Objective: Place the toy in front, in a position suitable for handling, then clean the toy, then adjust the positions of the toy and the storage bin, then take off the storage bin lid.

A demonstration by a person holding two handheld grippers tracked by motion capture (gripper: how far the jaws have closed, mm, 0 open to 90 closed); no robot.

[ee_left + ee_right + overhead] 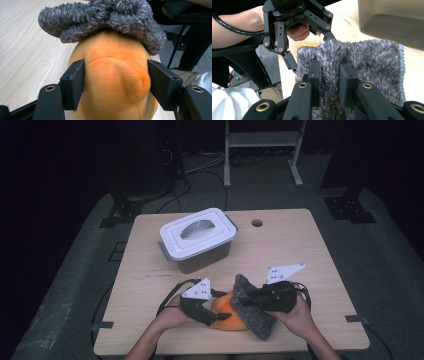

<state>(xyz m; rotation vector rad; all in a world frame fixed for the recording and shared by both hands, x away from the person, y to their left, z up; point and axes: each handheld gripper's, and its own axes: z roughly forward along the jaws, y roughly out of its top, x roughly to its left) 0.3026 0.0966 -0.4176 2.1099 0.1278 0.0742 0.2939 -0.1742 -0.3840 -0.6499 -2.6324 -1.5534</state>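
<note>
your left gripper clamps the orange plush toy; your right gripper pinches the grey fuzzy cloth draped over it

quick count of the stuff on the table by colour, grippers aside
orange: 1, the plush toy
grey: 1, the fuzzy cloth
white-lidded: 1, the storage box
total: 3

An orange plush toy, rounded and soft, lies at the near edge of the pale wooden worktop. A shaggy grey cloth is draped over its top, one end trailing onto the wood beside it.
</note>
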